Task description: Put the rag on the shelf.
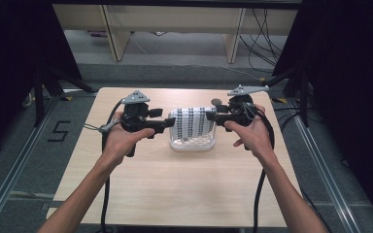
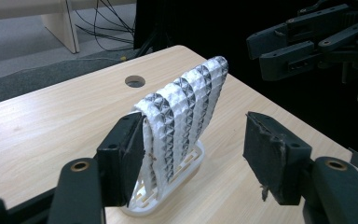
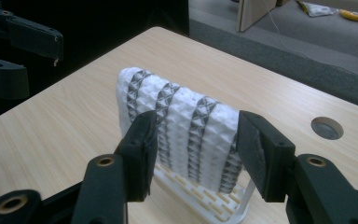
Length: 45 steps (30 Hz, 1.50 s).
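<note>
1. Your pale wood-grain tabletop [image 1: 175, 194] carries one piece of work at mid-table: a white slotted plastic basket [image 1: 193, 144] with a white-and-grey quilted cloth [image 1: 192, 121] standing upright in it.
2. You look to be at the grasp: the left gripper [image 1: 167, 124] straddles one end of the cloth, the right gripper [image 1: 210, 116] the other, both with jaws apart.
3. Next, close squarely on the fabric, clear of the basket wall.
4. A round cable hole [image 1: 217, 101] lies just behind.
</note>
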{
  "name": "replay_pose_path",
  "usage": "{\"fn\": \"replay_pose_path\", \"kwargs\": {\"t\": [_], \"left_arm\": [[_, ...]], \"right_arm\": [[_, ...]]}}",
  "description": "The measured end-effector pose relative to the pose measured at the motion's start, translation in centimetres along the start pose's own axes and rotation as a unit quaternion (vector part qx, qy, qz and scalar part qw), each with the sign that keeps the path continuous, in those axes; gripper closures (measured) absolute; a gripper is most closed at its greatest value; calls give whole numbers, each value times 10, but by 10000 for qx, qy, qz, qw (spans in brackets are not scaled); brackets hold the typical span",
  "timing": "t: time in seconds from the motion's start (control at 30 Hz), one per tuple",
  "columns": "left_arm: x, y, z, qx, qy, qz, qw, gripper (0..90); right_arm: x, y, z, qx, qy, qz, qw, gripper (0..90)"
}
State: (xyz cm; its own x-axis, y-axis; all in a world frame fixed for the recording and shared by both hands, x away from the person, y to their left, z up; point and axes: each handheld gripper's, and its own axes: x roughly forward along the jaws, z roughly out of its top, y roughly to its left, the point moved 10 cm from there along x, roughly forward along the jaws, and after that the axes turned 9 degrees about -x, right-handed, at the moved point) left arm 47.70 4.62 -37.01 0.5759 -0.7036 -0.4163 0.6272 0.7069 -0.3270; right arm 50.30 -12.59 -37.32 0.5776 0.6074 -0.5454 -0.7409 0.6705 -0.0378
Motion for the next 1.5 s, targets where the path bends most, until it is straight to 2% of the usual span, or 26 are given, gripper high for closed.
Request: {"fn": "replay_pose_path", "kwargs": {"t": [0.03, 0.1, 0.13, 0.17, 0.2, 0.3, 0.33, 0.43, 0.57, 0.6, 0.63, 0.77, 0.8, 0.83, 0.9, 1.07, 1.1, 1.17, 1.2, 1.23, 1.27, 1.3, 1.33, 1.37, 1.47, 1.5], "left_arm": [[-1, 0, -2, 6, 16, 13, 10000, 374], [-2, 0, -4, -14, -35, -17, 10000, 374], [-3, 0, -6, -11, 5, -1, 10000, 374], [-3, 0, -7, 3, -7, -1, 10000, 375], [-3, 0, -7, 3, -7, -1, 10000, 374], [-4, 0, -11, 17, -43, -11, 10000, 374], [-5, 0, -13, 34, -4, 11, 10000, 374], [-6, -1, -17, 28, -10, -13, 10000, 374], [-7, -3, -22, 32, -22, -42, 10000, 373], [-8, -4, -23, 44, -13, -56, 10000, 373], [-8, -4, -24, 84, 2, -76, 9999, 371], [-9, -7, -29, 96, -17, -123, 9999, 362], [-10, -7, -31, 107, 14, -96, 9999, 362], [-10, -7, -32, 105, 24, -105, 9999, 362], [-11, -7, -35, 84, 10, -116, 9999, 360], [-12, -7, -42, 72, 37, -145, 9999, 347], [-12, -7, -43, 83, 49, -151, 9998, 345], [-12, -8, -46, 71, 45, -182, 9998, 342], [-12, -8, -47, 67, 29, -214, 9997, 341], [-13, -8, -48, 76, 55, -213, 9997, 338], [-13, -7, -50, 79, 79, -156, 9998, 336], [-14, -7, -51, 73, 65, -163, 9998, 334], [-14, -7, -51, 73, 65, -163, 9998, 333], [-15, -8, -53, 45, 64, -177, 9998, 332], [-18, -9, -57, 65, 81, -183, 9998, 331], [-19, -8, -59, 78, 86, -186, 9998, 331]], "right_arm": [[0, 4, -1, 131, 22, 56, 9999, 496], [1, 6, -3, 75, -19, 114, 9999, 496], [0, 9, -6, 159, 44, 113, 9998, 496], [1, 9, -6, 78, -17, 148, 9999, 496], [0, 10, -7, 141, 21, 153, 9998, 496], [0, 11, -9, 32, -11, 145, 9999, 493], [0, 14, -9, 145, -42, 141, 9998, 493], [-1, 18, -12, 135, -25, 244, 9996, 489], [-3, 20, -13, 16, -61, 224, 9997, 484], [-3, 24, -13, 118, -79, 285, 9995, 484], [-4, 20, -14, -75, -89, 211, 9997, 483], [-4, 27, -17, 70, -103, 304, 9995, 481], [-4, 26, -18, -15, -78, 304, 9995, 480], [-5, 27, -20, 55, -36, 275, 9996, 480], [-5, 27, -22, -7, -53, 305, 9995, 474], [-6, 30, -30, 143, 8, 350, 9993, 453], [-5, 29, -31, 68, -53, 303, 9995, 453], [-5, 30, -33, 35, -63, 373, 9993, 449], [-5, 32, -35, 130, -27, 393, 9991, 445], [-6, 30, -36, 31, 3, 313, 9995, 436], [-6, 33, -36, 141, -50, 391, 9991, 432], [-6, 32, -38, 31, -30, 392, 9992, 430], [-7, 34, -40, 203, 29, 384, 9991, 429], [-6, 32, -39, 39, -68, 400, 9992, 428], [-9, 37, -44, 185, 0, 399, 9990, 431], [-9, 37, -44, 131, -63, 400, 9991, 430]]}}
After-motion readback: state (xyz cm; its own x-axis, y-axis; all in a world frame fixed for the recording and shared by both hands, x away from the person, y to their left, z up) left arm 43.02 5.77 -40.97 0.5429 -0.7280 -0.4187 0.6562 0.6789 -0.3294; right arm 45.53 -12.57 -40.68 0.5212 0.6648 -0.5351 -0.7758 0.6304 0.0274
